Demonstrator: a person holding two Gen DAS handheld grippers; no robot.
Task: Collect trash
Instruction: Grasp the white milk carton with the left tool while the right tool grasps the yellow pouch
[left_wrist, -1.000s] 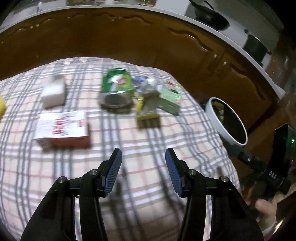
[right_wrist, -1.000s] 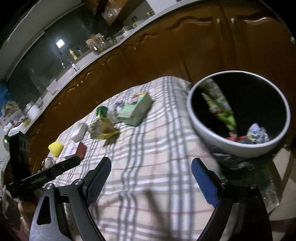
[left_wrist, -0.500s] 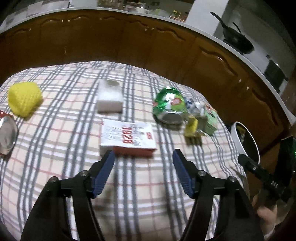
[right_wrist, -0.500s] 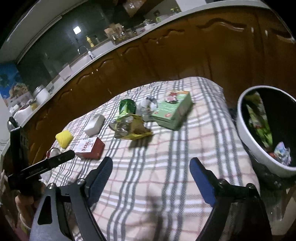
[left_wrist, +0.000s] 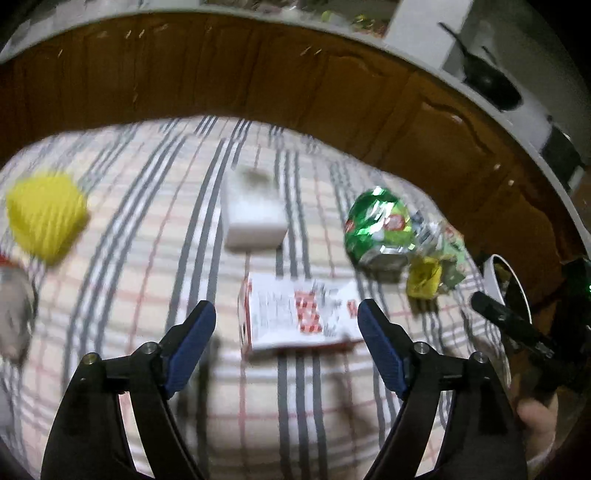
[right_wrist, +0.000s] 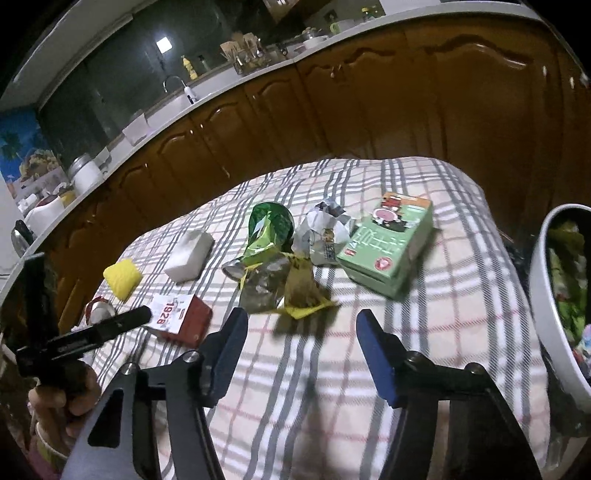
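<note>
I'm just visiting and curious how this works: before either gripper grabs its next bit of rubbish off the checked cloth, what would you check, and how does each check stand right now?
1. Left gripper empty, jaws apart (they have just been opening): ok.
2. Red-and-white box lined up between the left jaws: ok; contact cannot be told.
3. Right gripper empty (jaws have just been closing, nothing between them): ok.
4. Yellow wrapper just ahead of the right gripper, not yet between the jaws: not ok.
5. White bin within view, room inside: ok.
6. Left view sharp enough to aim: not ok, blurred.
</note>
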